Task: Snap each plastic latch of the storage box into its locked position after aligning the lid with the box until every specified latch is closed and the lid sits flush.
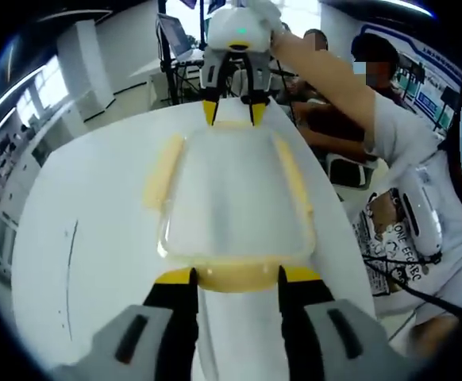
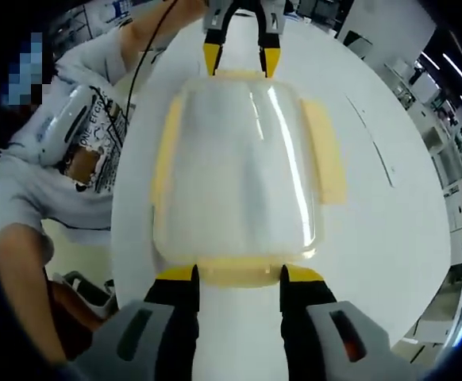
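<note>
Translucent plastic forms the storage box (image 1: 235, 194), which lies on the white worktop (image 1: 88, 238) with its clear lid (image 2: 243, 159) in place and pale yellow latches on all four sides. In the left gripper view, the left tool (image 1: 236, 279) stands at the near short end, its yellow-tipped jaws spread apart on either side of the near end latch (image 1: 235, 278), with the tips just beside the latch corners; the jaws are released, gripping nothing. At the far short end of the same view the right tool (image 1: 232, 111) comes in from above, jaws likewise apart, tips at the box edge flanking the far end latch (image 1: 232, 123). The right gripper view shows the reverse: the right tool (image 2: 239, 278) open astride its near latch (image 2: 239, 274), and the left tool (image 2: 240, 59) at the opposite end, jaws separated. The long-side latches (image 2: 326, 151) lie along the box flanks; whether any latch is fully snapped home cannot be determined. A person in a white printed shirt (image 1: 421, 206) stands at the worktop's edge, one arm (image 1: 326, 71) reaching to the far tool. Office furniture and screens sit in the background.
</note>
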`<state>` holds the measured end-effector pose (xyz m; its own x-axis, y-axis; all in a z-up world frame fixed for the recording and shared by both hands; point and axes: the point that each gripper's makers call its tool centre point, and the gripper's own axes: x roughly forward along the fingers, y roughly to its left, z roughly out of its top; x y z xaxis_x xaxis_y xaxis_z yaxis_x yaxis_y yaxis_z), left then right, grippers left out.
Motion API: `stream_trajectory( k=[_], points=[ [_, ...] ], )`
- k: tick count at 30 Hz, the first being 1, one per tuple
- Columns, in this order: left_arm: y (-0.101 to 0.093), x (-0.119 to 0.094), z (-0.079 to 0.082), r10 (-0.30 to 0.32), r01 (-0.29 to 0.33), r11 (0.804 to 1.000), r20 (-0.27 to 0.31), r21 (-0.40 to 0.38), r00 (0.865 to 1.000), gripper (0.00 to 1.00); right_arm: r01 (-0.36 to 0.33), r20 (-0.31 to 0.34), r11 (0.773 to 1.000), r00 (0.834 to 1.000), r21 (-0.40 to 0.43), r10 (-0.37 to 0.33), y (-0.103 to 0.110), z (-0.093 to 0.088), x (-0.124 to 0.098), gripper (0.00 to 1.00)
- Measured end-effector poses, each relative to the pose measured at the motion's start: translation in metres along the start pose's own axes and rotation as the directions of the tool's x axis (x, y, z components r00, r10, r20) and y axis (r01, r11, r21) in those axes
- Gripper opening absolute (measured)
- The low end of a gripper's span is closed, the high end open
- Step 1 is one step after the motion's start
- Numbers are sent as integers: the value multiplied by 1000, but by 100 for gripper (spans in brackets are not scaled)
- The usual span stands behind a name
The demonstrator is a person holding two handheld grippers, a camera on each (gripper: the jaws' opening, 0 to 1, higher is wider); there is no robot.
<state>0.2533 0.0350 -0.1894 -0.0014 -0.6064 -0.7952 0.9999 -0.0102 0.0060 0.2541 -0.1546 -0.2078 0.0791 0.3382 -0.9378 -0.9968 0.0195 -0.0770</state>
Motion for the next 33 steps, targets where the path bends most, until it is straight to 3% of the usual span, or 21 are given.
stream_trajectory(
  k=[22,33],
  points=[
    [-14,-49,-66,37,-35,995,22,-94,999,39,-58,52,995,997,-79,62,-5,79,27,39],
    [-26,-69,-88,56,-53,993,25,-109,998,39,-80,83,992,993,-101,89,4,108,37,39]
  ],
)
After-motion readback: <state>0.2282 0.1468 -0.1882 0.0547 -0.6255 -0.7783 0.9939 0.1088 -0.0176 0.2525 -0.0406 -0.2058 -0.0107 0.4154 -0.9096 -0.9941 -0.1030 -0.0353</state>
